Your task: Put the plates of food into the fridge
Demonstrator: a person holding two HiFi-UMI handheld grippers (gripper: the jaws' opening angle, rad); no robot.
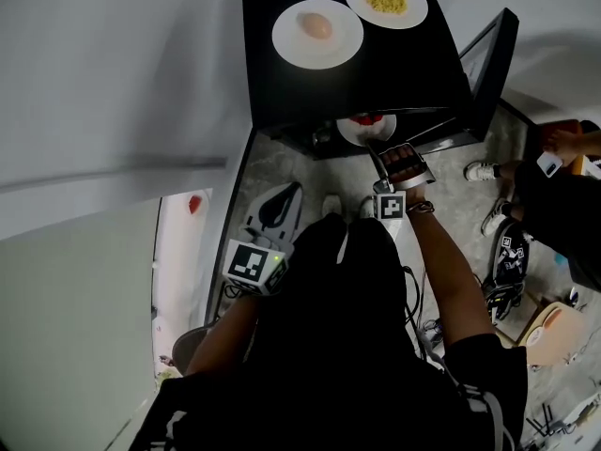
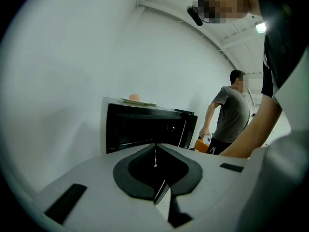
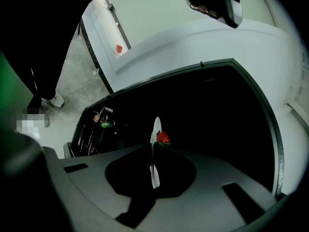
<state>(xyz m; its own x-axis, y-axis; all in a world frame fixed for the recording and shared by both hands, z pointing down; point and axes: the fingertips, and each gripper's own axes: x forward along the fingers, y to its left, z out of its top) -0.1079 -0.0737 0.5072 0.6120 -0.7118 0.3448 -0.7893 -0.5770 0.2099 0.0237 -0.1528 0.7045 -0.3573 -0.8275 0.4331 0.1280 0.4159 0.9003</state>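
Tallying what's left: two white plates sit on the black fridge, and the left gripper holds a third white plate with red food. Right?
No: it is the right gripper that holds the white plate with red food, as the right gripper view shows. Two white plates do sit on the black fridge.

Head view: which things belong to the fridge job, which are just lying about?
Job: fridge; plate of red food, clamped in the right gripper; plate with a pale orange lump; plate of yellow food.
Lying about: white shoe; small red object at left; left gripper, shut and empty.
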